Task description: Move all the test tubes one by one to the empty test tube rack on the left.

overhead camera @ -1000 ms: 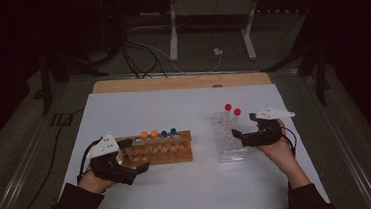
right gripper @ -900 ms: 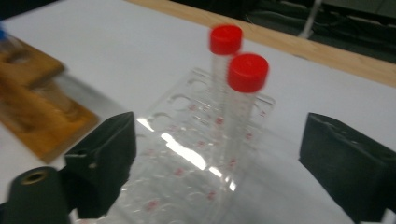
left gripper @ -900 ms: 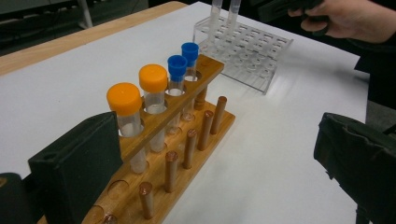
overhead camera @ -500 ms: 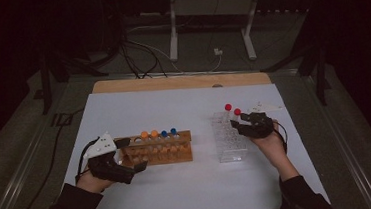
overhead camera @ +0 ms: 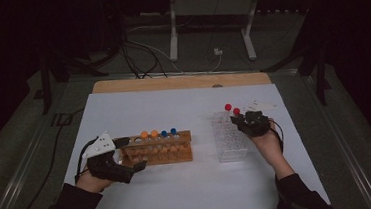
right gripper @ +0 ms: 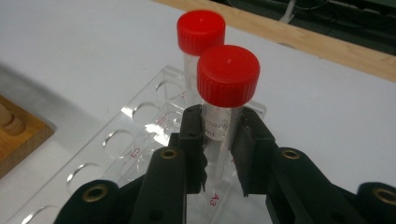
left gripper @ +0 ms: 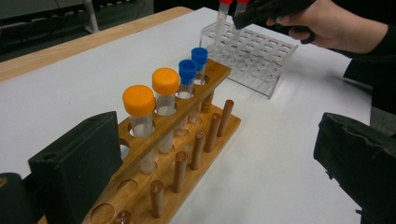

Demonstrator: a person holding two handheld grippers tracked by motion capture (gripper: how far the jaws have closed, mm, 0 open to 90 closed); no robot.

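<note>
Now red-capped tube [right gripper: 223, 122] between fingers [right gripper: 192, 140]

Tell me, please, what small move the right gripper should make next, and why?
Probably lift straight up. The right gripper has just been closing and its jaws now clamp the nearer red-capped tube just below the cap, while the tube stands upright in the clear plastic rack. A second red-capped tube stands close behind, so tilting risks knocking it.

"A3", "C3" on clear rack [right gripper: 140, 121]
</note>
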